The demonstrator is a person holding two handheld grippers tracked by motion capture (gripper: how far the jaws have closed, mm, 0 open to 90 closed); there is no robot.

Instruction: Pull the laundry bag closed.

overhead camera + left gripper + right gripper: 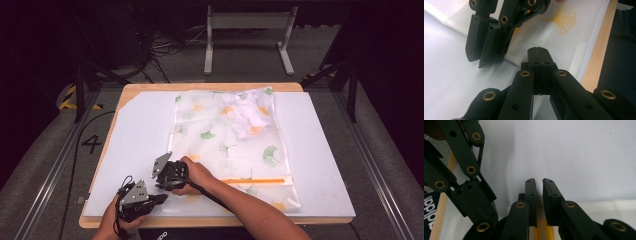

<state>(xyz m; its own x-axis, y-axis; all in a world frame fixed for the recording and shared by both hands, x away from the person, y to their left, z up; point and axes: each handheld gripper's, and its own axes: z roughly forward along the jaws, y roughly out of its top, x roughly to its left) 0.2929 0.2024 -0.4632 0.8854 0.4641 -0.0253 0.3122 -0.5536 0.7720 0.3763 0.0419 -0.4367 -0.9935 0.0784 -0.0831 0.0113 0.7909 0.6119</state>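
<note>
The right gripper (161, 176) sits at the near left corner of the mesh laundry bag (227, 145), its jaws drawn nearly together. In the right gripper view (537, 202) a narrow slot remains between them, and something small and pale with an orange strip below it, probably the zipper pull and the zipper (252, 181), sits in that slot. The jaws appear to be pinching it, which would fit someone about to run the zipper along the bag's near edge; the pull is too small to be sure.

The left gripper (159, 199) lies just beside it, nearer the person, with its jaws pressed fully together and nothing between them, as the left gripper view (539, 58) shows plainly. Its tip rests at the corner edge of the mesh, likely to pin the fabric flat so that the bag does not slide or bunch when the zipper is pulled. The right gripper (486, 50) shows there too, at the upper left, tips down on the same corner.

The bag lies flat in the middle of the white mat (135, 135) that covers the wooden worktop (210, 86), reaching from the far edge almost to the near one. It is white, see-through, and printed with green and yellow ginkgo leaves. A crumpled white garment (245, 114) shows through the mesh at its far right end, well apart from both grippers, so the zipper end is free of bulk and can be worked cleanly.
</note>
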